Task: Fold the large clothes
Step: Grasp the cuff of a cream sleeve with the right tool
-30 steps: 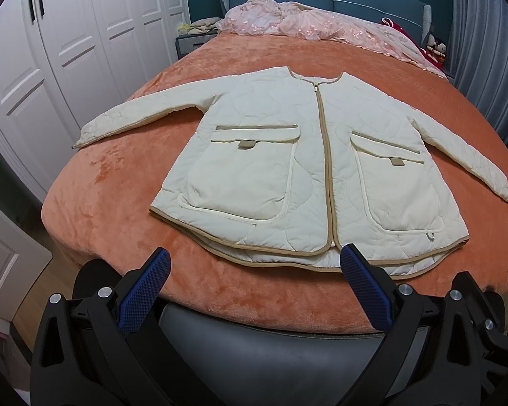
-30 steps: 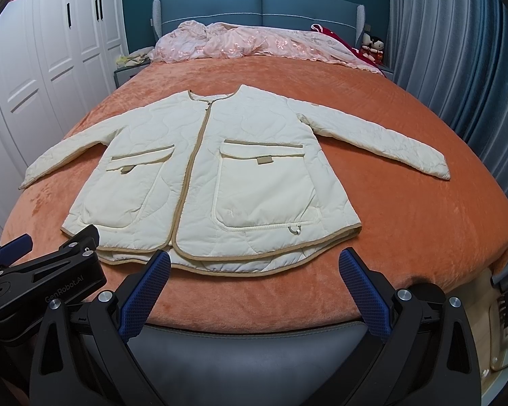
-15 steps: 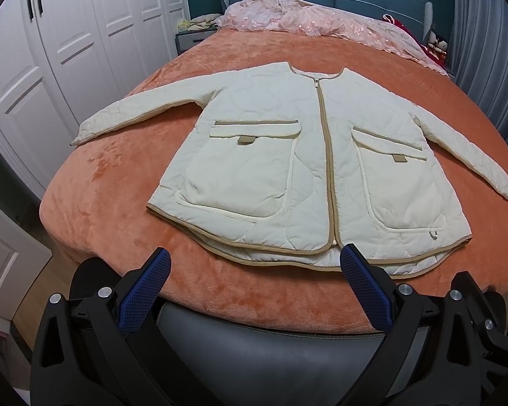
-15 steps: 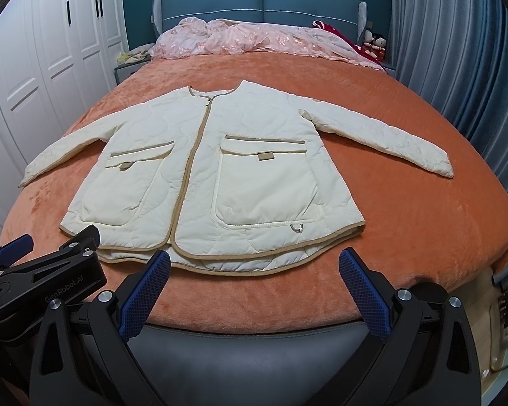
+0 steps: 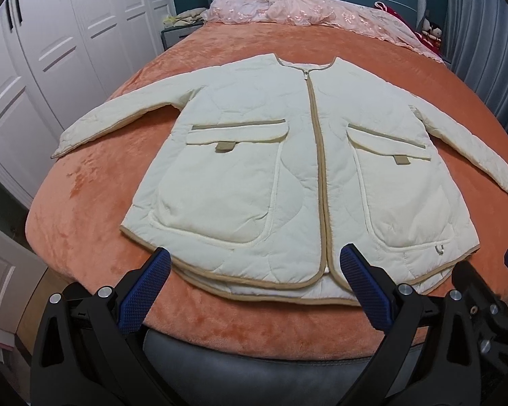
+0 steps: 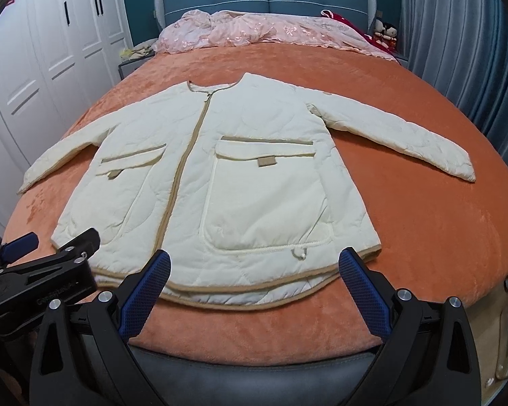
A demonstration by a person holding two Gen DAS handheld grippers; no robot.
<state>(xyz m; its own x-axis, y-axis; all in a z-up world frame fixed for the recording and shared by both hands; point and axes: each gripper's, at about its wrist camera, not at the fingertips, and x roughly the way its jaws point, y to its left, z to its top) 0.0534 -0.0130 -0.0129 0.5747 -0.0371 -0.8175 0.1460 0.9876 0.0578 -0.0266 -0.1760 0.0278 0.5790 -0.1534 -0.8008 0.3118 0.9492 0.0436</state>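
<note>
Cream quilted jacket (image 5: 288, 176) lies flat, zipped, sleeves spread, mid-frame on the orange bedspread (image 6: 423, 237). Left gripper (image 5: 254, 291) and right gripper (image 6: 254, 291), both wide and empty, hover at the hem (image 6: 247, 299). Folding seems unstarted; next likely needs a sleeve grasped.

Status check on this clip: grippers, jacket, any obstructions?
Left gripper open, empty. Right gripper open, empty. Cream jacket flat on orange bedspread, zipped, sleeves spread, unfolded. Nothing on it.

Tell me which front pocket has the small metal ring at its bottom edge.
The cream quilted jacket's pocket nearer the right gripper; the other pocket shows no ring.
</note>
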